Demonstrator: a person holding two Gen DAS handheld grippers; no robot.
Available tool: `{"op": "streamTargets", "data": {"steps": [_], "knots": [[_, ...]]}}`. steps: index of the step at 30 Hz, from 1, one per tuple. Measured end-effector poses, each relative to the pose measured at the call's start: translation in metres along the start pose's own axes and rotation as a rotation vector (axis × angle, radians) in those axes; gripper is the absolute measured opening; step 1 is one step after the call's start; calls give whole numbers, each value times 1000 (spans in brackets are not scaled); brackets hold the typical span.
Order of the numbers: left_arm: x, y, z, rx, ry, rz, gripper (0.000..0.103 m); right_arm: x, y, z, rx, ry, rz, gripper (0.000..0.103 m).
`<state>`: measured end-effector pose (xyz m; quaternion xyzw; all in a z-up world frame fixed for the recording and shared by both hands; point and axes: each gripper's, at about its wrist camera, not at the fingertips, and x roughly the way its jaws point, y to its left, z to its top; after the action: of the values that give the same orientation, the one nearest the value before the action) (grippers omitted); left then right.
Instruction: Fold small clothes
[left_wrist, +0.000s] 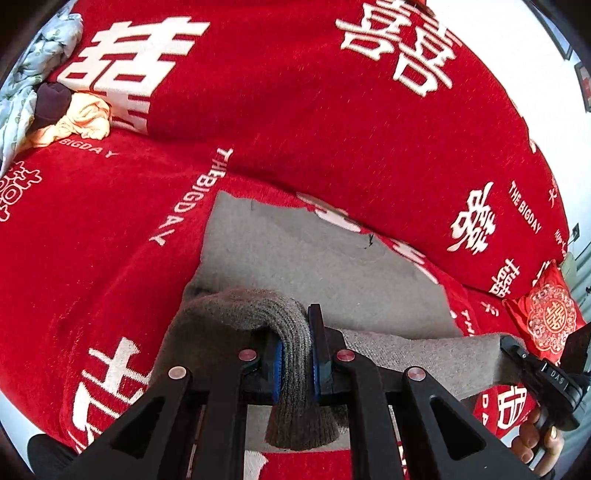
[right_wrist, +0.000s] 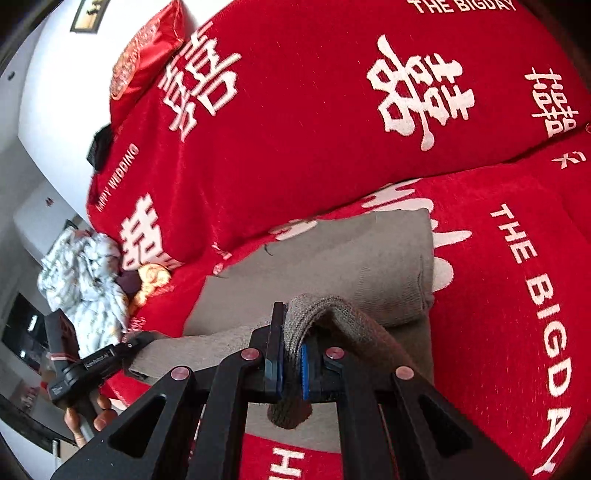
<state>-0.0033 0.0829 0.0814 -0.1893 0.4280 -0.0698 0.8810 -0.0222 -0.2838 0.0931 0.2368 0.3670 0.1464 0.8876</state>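
A grey-brown knit garment (left_wrist: 314, 258) lies flat on the red sofa cover (left_wrist: 110, 240). My left gripper (left_wrist: 295, 347) is shut on a bunched ribbed edge of the garment, held up above the flat part. At the right edge of that view, my right gripper (left_wrist: 517, 350) holds the same lifted edge, with a hand (left_wrist: 543, 443) below it. In the right wrist view, my right gripper (right_wrist: 293, 354) is shut on the ribbed edge, and the garment (right_wrist: 369, 266) spreads beyond it. My left gripper (right_wrist: 122, 350) shows at the left, gripping the stretched edge.
A pile of other clothes, pale floral, dark maroon and peach (left_wrist: 85, 118), sits at the far left of the seat, also the pile (right_wrist: 85, 280). The red backrest (left_wrist: 295, 92) rises behind the garment. A red embroidered cushion (left_wrist: 546, 317) lies at the right.
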Motion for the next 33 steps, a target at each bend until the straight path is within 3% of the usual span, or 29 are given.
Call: {"op": "streamTargets", "data": {"steps": [6, 12, 20, 33], "knots": [[25, -8, 7, 49, 41, 90, 13, 22, 1, 13, -42, 27, -56, 7], [49, -5, 19, 20, 73, 106, 13, 40, 8, 26, -104, 61, -120, 7], [75, -6, 42, 40, 122, 134, 13, 70, -11, 42, -21, 99, -137, 7], [98, -9, 58, 70, 153, 167, 13, 97, -8, 57, -41, 122, -191, 7]]}}
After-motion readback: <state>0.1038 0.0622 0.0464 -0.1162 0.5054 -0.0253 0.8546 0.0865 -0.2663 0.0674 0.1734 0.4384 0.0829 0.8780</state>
